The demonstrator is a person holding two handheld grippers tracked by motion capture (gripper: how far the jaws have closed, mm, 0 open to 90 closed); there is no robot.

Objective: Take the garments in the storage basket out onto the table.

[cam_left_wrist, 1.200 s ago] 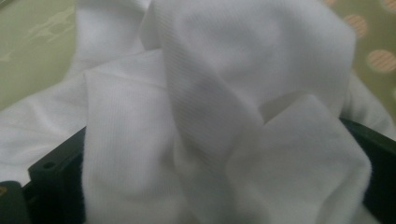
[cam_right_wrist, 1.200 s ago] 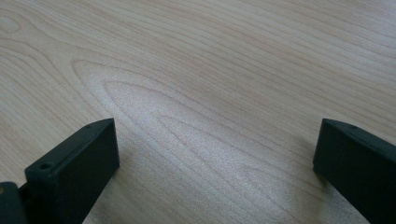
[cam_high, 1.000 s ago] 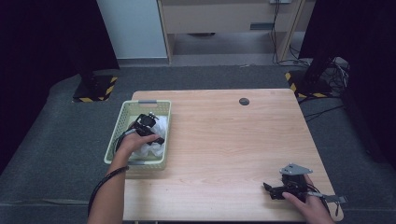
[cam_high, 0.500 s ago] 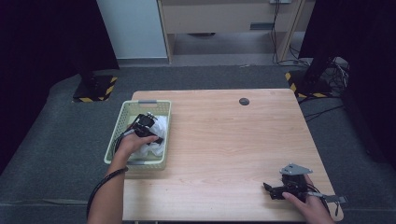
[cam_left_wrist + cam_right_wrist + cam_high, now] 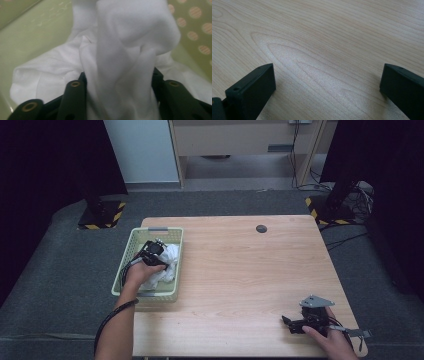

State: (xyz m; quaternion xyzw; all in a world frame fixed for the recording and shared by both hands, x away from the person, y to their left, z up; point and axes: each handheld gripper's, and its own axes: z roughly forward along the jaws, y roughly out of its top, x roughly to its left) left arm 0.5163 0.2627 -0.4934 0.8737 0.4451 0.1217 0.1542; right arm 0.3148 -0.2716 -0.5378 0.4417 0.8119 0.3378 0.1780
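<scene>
White cloth [image 5: 125, 62] bunched in green basket [image 5: 131, 251], left of frame; left gripper [image 5: 156, 251] just closing, jaws pinching a fold. Lifting out left. Right gripper [image 5: 292, 322] wide open, empty, lower right.

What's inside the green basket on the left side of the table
A crumpled white cloth lies in the green basket, with the left gripper closing on a bunched fold of it. Whatever lies beneath the cloth is covered.
</scene>
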